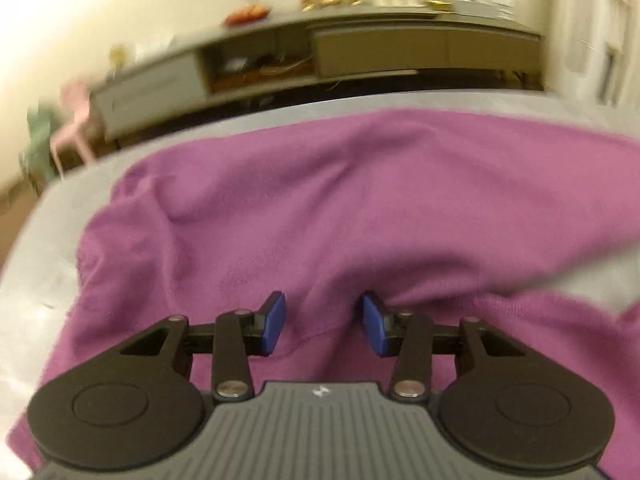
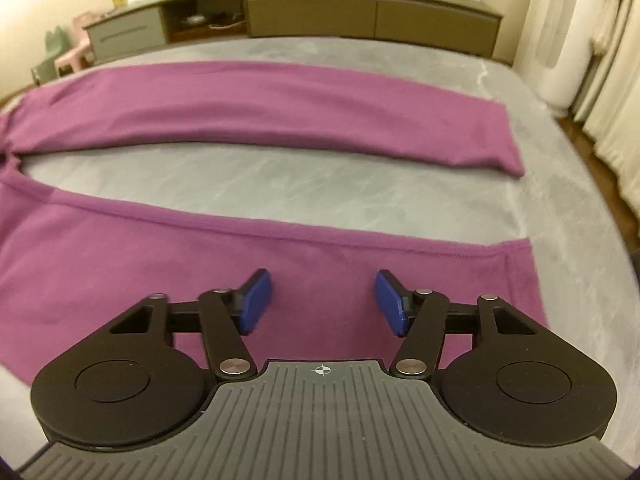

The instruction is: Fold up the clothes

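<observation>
I see purple trousers (image 2: 280, 104) of soft knit cloth spread flat on the grey bed (image 2: 280, 184), their two legs lying apart with bare bed between them and the cuffs pointing right. At the waist end the cloth (image 1: 320, 208) is rumpled into loose folds.

Bare bed (image 2: 320, 184) strip between trouser legs (image 2: 280, 108) passable

Trousers (image 2: 280, 104): spread on the bed (image 2: 280, 184), legs running rightward, one behind the other (bare bed between them).
Cabinet (image 2: 312, 16): behind the bed.
Stools (image 2: 74, 54): left of cabinet.
</observation>
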`<state>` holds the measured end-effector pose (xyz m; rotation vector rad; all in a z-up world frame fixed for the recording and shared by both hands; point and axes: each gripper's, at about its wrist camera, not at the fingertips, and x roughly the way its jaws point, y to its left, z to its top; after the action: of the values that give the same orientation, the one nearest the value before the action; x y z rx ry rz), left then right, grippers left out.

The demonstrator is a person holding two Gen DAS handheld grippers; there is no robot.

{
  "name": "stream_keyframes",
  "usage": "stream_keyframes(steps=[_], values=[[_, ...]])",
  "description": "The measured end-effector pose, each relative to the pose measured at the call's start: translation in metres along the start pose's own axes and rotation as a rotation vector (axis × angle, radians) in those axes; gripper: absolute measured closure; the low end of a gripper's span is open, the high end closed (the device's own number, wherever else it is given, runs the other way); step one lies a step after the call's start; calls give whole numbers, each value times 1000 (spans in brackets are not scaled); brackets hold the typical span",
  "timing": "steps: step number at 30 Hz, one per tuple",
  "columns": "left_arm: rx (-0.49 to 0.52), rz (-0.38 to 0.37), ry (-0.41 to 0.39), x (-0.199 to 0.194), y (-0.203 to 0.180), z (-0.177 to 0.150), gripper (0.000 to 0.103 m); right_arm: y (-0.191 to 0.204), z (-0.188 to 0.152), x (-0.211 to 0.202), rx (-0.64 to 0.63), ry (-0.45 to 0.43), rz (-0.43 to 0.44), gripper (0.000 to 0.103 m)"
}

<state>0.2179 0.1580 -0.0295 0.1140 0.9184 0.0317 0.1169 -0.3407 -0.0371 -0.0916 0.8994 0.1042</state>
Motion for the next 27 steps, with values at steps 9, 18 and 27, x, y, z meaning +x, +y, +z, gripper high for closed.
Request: stream_keyframes(steps=[9, 18, 27], values=[[-56, 35, 5, 26, 8, 35, 57, -24, 8, 14, -29, 17, 30, 34], [-133, 119, 65, -9, 53, -14, 44, -50, 4, -6, 28, -20, 43, 23], [-134, 167, -59, -108, 84, -58, 44, -99, 1, -52, 211, -97, 54, 62]])
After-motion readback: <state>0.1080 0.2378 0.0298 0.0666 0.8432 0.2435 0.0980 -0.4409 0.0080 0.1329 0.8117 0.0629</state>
